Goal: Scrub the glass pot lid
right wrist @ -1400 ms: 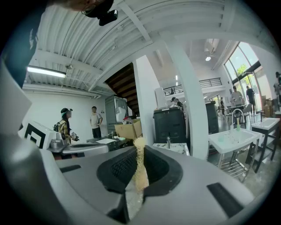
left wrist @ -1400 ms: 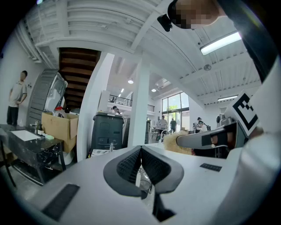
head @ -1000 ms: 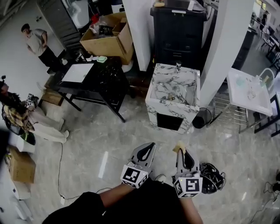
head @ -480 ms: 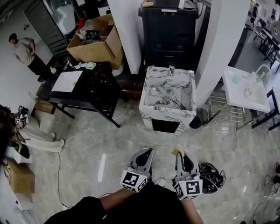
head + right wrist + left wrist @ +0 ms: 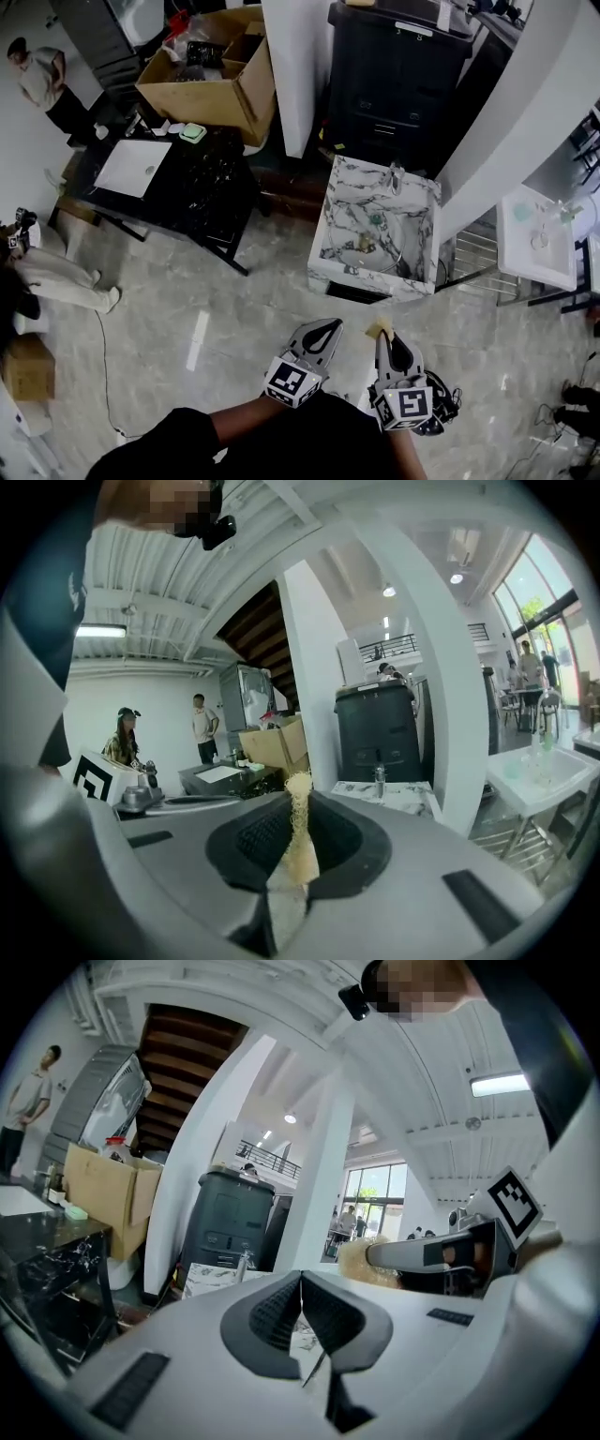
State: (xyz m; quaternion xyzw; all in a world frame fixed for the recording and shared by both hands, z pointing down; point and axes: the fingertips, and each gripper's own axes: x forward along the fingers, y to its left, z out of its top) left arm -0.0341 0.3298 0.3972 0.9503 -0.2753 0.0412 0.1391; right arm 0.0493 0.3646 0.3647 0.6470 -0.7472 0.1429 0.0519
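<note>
The lid (image 5: 367, 246) is the hard part. Far ahead, in the sink (image 5: 333, 202), I see a small brownish knob with a faint rounded outline about it. I take that for the glass lid, but it is too small and too clear to be sure. A little green thing (image 5: 375, 218) lies just beyond it in the same basin; what it is I cannot tell. The tap (image 5: 396, 176) stands at the sink's far rim.

My left gripper (image 5: 300, 1277) has its jaws pressed together at the tips with nothing between them. My right gripper (image 5: 298, 803) is clamped on a thin yellowish scrub pad (image 5: 299, 846), which stands upright and pokes out past the tips. Both are held low and close to me, side by side, well apart from the sink. A black tangle of cable (image 5: 444, 401) on the floor is half hidden behind the right one, and my dark sleeves run off the bottom edge.

An open cardboard box (image 5: 211, 92) beside the white pillar (image 5: 286, 66) holds dark clutter I cannot sort out. A white basin (image 5: 536, 234) on a metal frame is cut off at the right edge.

The floor (image 5: 234, 300) is glossy grey stone-look tile. A black table (image 5: 206, 192) with a white sheet (image 5: 131, 167) on it stands left of the sink, and a tall black cabinet (image 5: 398, 84) stands behind the sink. A person (image 5: 42, 80) stands far off at the upper left.
</note>
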